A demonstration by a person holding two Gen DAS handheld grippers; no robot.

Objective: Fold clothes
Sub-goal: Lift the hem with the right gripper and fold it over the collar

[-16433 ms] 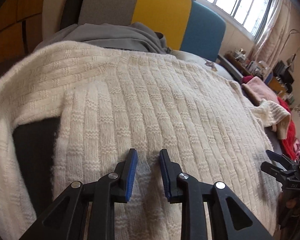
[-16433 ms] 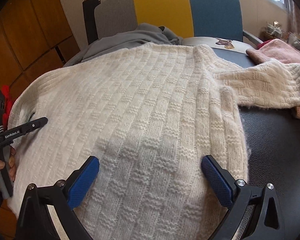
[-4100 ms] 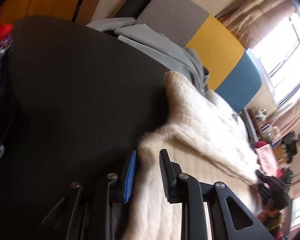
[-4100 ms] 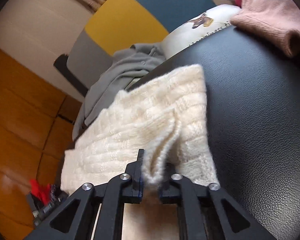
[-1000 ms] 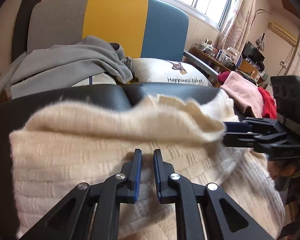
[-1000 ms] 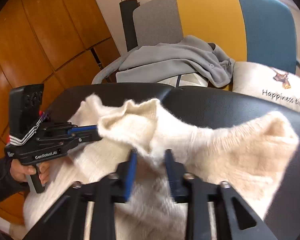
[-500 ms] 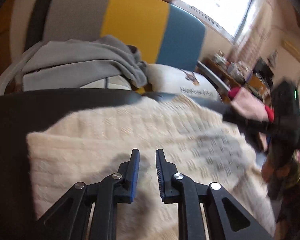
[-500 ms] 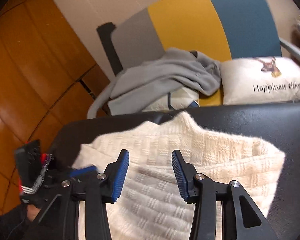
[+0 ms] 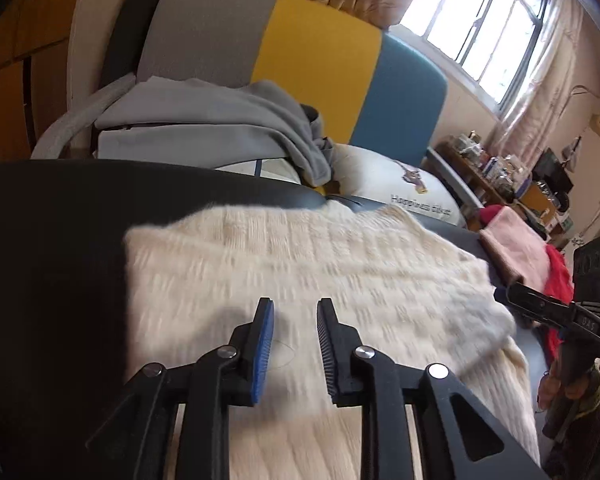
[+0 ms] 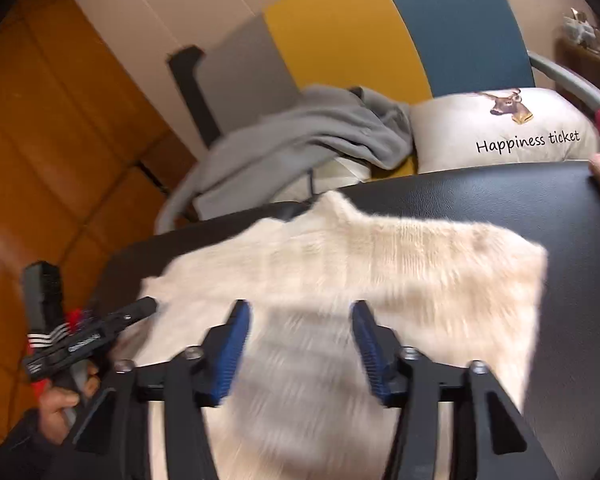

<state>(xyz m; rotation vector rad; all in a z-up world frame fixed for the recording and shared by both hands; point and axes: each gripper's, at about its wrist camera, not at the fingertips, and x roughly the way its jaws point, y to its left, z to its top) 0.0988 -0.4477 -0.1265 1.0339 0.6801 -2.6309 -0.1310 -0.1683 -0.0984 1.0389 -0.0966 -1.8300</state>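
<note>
The cream knitted sweater (image 9: 340, 280) is laid folded on the black padded surface (image 9: 52, 240), and, the fold apparently being set, nothing is gripped: the left gripper (image 9: 294, 320) and right gripper (image 10: 300, 320) have just been opening and are held empty above it.

My left wrist camera is looking down along its fingers, close over the cream sweater (image 9: 300, 264), facing the striped chair (image 9: 316, 60). My right wrist camera is facing that chair too, equally close. Both are sharing sweater, grey garment (image 10: 312, 136) and pillow (image 10: 512, 128).
</note>
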